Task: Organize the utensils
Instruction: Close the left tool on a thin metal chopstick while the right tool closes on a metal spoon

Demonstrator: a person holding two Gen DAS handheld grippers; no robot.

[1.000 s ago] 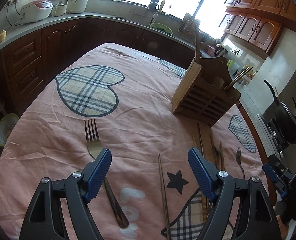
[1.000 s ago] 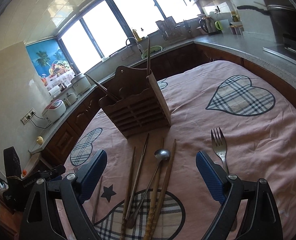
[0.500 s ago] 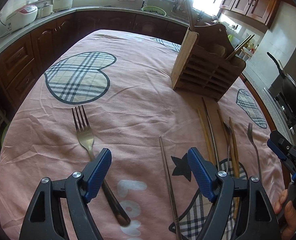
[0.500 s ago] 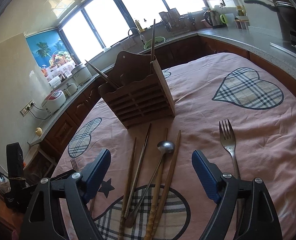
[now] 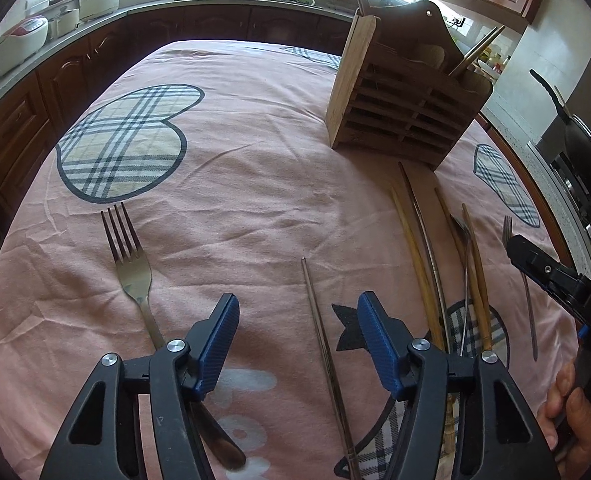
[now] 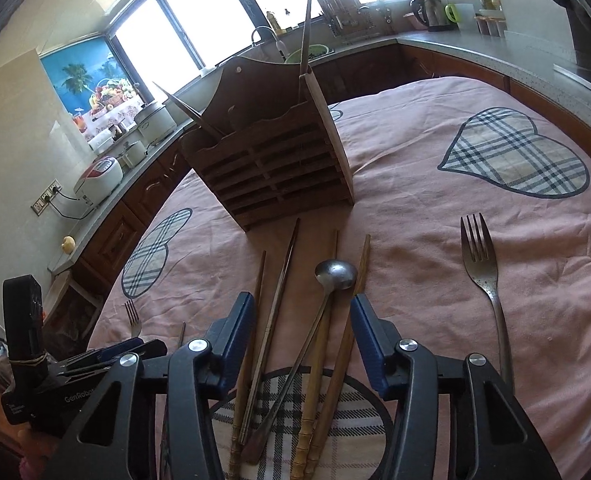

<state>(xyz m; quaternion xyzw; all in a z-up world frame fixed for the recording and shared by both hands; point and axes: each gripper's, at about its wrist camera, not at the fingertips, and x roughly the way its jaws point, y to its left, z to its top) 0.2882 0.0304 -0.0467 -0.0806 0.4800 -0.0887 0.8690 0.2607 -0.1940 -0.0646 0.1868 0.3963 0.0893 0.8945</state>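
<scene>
A wooden utensil holder (image 5: 405,108) (image 6: 279,160) stands on the pink tablecloth (image 5: 255,152), with chopsticks sticking out of it. My left gripper (image 5: 297,320) is open low over the cloth; a single metal chopstick (image 5: 323,344) lies between its fingers and a fork (image 5: 131,264) lies just to its left. My right gripper (image 6: 301,328) is open over a bundle of wooden chopsticks (image 6: 255,336) and a metal spoon (image 6: 333,276) lying in front of the holder. A second fork (image 6: 481,272) lies to its right.
Kitchen counters with rice cookers (image 5: 19,40) and a sink (image 6: 307,50) surround the table. A wok (image 5: 587,152) sits on the stove at the right. The right gripper's body (image 5: 563,284) shows at the right of the left wrist view.
Both grippers have lowered and moved forward toward the utensils, and their fingers have narrowed somewhat. The chopstick now lies between the left fingers, the spoon and chopsticks between the right ones.
</scene>
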